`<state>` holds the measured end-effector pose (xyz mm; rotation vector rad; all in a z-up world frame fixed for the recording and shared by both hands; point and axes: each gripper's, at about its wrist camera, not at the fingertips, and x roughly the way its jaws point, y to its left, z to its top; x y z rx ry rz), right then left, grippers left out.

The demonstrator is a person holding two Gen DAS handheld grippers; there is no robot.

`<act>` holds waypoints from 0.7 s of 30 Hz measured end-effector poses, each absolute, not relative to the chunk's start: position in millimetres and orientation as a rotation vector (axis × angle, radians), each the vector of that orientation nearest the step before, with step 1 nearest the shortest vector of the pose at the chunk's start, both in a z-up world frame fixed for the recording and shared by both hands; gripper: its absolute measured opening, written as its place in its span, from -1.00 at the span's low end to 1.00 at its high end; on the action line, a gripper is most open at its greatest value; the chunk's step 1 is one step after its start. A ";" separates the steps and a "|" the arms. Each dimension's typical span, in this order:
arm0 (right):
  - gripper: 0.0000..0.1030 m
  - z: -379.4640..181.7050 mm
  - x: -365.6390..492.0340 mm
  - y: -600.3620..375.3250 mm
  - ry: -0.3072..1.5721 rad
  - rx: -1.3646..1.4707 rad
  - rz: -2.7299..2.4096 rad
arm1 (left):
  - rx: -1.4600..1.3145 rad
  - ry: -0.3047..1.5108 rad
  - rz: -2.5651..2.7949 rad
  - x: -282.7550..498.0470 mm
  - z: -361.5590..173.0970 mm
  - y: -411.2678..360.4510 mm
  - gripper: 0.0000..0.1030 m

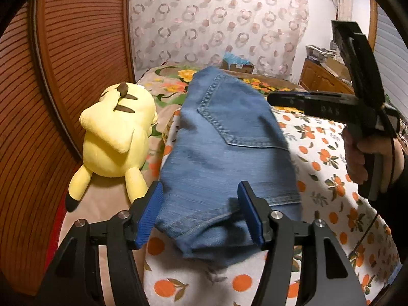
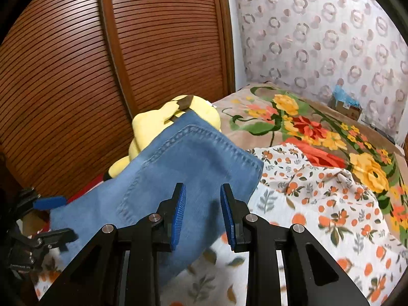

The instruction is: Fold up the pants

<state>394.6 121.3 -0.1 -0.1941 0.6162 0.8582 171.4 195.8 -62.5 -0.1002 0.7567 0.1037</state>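
We judged the main risk to be the fold coming undone. The pants (image 1: 224, 158) lay as a compact denim bundle on the orange-print sheet (image 1: 331, 168), with the hem layers stacked unevenly at six o'clock in the left wrist view; a fingertip catching that loose hem on the way out could drag the top layer open. A second risk sat at nine o'clock: the yellow plush toy (image 1: 117, 132) lay just beside the denim, and in the right wrist view the far corner of the pants (image 2: 178, 168) overlapped it from that angle, so a sideways nudge could push cloth onto the toy or tip the bundle off the raised sheet edge.

The left gripper (image 1: 201, 214) was spread wide, its blue pads (image 1: 150, 216) straddling the near end of the bundle; it clamped nothing, though we could not tell whether the pads brushed the cloth. The right gripper (image 2: 202, 214) stood parted more narrowly, over the pants' near edge at six o'clock in its own view, also holding nothing. From the left camera, its black frame appeared at two to three o'clock, above the bed and apart from the denim, gripped by the person's hand (image 1: 367, 158).

The fold looked nearly or wholly finished.
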 end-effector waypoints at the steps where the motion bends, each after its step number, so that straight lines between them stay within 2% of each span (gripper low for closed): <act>1: -0.44 1.3 389.5 117.5 0.613 -0.192 0.858 | -0.100 0.748 0.095 168.5 -59.8 193.2 0.33; 4: -0.44 6.6 372.4 104.7 0.600 -0.189 0.858 | -0.108 0.723 0.075 160.9 -52.3 185.5 0.57; 6: -0.44 9.8 361.1 94.5 0.589 -0.184 0.854 | -0.106 0.708 0.070 155.4 -47.8 180.5 0.63; 19: -0.43 21.7 287.4 33.6 0.534 -0.159 0.815 | -0.065 0.648 0.060 121.5 -27.6 136.8 0.64; 20: -0.40 21.8 281.3 29.0 0.531 -0.156 0.809 | -0.064 0.647 0.059 119.2 -27.1 134.3 0.64; 21: -0.28 21.4 274.0 24.9 0.528 -0.154 0.802 | -0.062 0.646 0.058 117.1 -26.6 131.8 0.64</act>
